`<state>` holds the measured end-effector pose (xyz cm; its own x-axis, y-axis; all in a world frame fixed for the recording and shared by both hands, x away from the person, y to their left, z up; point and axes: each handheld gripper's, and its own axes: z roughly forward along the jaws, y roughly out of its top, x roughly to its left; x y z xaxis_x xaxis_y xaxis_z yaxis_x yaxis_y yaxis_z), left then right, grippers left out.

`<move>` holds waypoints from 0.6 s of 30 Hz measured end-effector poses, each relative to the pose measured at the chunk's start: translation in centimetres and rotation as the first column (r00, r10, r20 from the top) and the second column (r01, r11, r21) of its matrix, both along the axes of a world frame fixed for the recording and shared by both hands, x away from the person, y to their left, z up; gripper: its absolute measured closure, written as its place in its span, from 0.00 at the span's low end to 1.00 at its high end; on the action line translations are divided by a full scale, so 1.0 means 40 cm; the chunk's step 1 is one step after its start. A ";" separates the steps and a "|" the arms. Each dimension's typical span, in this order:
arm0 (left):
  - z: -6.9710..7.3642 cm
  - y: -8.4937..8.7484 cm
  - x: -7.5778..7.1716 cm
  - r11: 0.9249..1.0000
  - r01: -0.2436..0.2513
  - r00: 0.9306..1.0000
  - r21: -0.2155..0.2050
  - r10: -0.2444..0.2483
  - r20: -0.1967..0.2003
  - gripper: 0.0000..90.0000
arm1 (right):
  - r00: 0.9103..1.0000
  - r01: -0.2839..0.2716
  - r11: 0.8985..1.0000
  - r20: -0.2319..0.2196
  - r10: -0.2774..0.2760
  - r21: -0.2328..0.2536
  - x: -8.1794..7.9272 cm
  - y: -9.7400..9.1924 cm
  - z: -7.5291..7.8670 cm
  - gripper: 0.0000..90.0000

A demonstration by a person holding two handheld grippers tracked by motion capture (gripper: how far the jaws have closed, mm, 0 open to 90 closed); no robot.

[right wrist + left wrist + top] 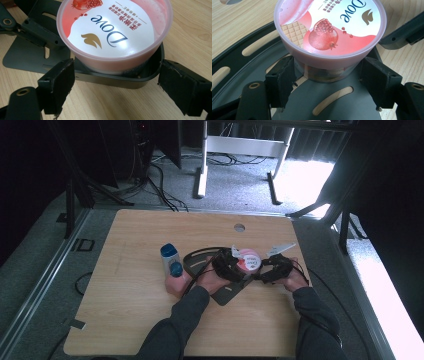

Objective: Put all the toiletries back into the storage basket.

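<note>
On the wooden surface (pixel 135 285), from left to right: a blue-capped bottle (pixel 170 261) standing against a pink block (pixel 177 283); the left gripper (pixel 226 266); a pink-lidded tub (pixel 247 260) resting on a dark slotted metal plate (pixel 197 256); and the right gripper (pixel 267 266). Left jaws flank the tub's base, the left pad touching and the right close beside; whether they grip cannot be told. Right jaws stand open, clear of the tub on both sides.

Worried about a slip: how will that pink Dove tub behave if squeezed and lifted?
The Dove tub looks like thin plastic, so it may flex. Its wall narrows below the lid, so pads could slide down. It is squat, so it probably won't tip easily.
</note>
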<state>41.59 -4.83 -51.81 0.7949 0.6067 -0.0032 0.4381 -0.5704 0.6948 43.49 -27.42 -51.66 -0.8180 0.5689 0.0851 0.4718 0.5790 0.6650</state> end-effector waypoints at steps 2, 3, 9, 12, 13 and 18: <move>-0.001 0.002 0.001 1.000 -0.003 1.000 -0.004 0.003 -0.007 0.32 | 1.000 0.001 1.000 0.003 -0.001 0.006 -0.002 -0.004 -0.001 0.17; -0.001 0.004 0.001 1.000 -0.005 1.000 -0.010 0.005 -0.014 0.33 | 1.000 0.001 1.000 0.004 -0.001 0.008 -0.003 -0.006 -0.002 0.18; 0.002 0.029 -0.007 0.998 -0.008 0.999 -0.065 0.005 -0.049 0.37 | 1.000 0.010 0.999 0.008 -0.010 0.031 -0.026 -0.029 -0.012 0.27; 0.004 0.031 -0.014 0.999 0.001 0.999 -0.052 -0.003 -0.037 0.39 | 1.000 0.018 0.999 0.014 -0.018 0.030 -0.042 -0.036 -0.023 0.28; 0.004 0.031 -0.014 0.999 -0.001 0.999 -0.049 -0.001 -0.036 0.40 | 1.000 0.020 0.999 0.015 -0.020 0.030 -0.047 -0.038 -0.025 0.28; 0.004 0.036 -0.020 0.999 -0.008 0.999 -0.049 0.006 -0.037 0.41 | 1.000 0.027 0.999 0.014 -0.028 0.023 -0.063 -0.043 -0.035 0.28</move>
